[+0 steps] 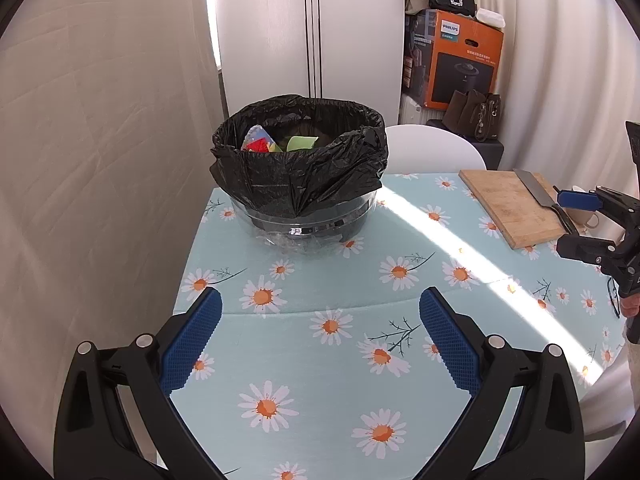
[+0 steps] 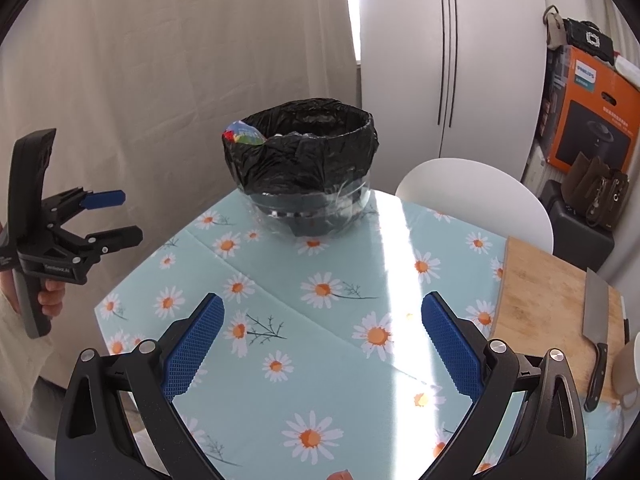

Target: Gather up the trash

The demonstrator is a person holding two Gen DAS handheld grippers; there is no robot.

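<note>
Left wrist: both tongs (image 1: 320,340) (image 2: 322,340) gape wide, empty; bin (image 1: 298,168) contents mostly hidden.

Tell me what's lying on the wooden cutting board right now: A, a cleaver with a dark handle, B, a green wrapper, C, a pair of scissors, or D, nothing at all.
A: a steel cleaver with a dark handle lies flat along the wooden cutting board, at the right side of the daisy-print tablecloth; the left wrist view shows the same.

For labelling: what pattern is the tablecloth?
Light blue tablecloth with white daisies; left wrist view.
</note>
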